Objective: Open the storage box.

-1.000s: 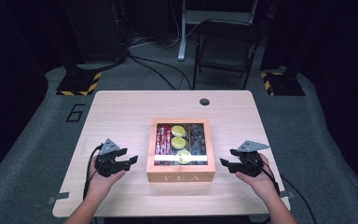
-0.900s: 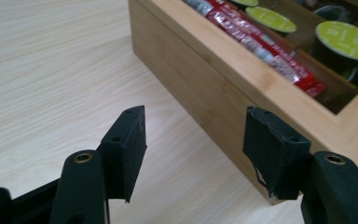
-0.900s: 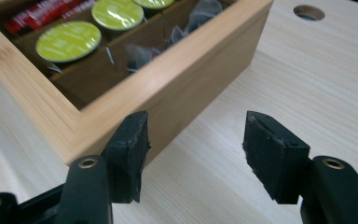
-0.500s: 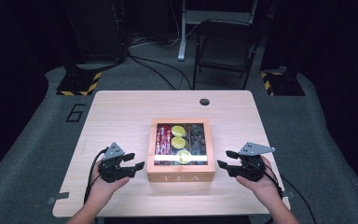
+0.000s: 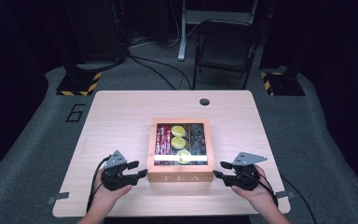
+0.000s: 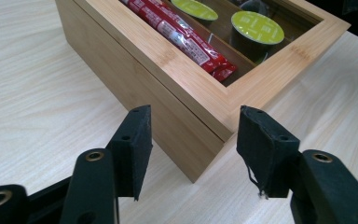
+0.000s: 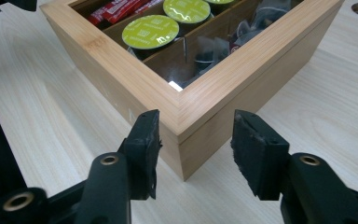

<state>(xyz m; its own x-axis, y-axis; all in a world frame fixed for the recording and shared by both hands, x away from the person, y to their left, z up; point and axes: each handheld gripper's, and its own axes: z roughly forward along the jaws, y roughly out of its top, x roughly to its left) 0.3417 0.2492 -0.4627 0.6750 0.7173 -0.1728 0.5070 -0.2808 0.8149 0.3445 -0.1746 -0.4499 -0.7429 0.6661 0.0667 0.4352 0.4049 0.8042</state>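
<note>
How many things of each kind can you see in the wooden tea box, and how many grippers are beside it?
Green-lidded capsules: 3
Red packets: a bunch, too close together to count
Dark tea bags: a pile, too dark to count
Wooden tea box: 1
Grippers: 2, the left gripper and the right gripper
Total that can be counted: 6

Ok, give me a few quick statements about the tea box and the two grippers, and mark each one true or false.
1. The wooden tea box reads TEA on its front. True.
2. The left gripper is clamped on a red packet. False: its jaws have just been closing, but stand apart around the box's near left corner, holding nothing.
3. Green-lidded capsules lie in the middle compartment. True.
4. The right gripper is at the box's far corner. False: it is at the near right corner, jaws just closing but apart.
5. The red packets lie on the table. False: they are inside the box.
</note>
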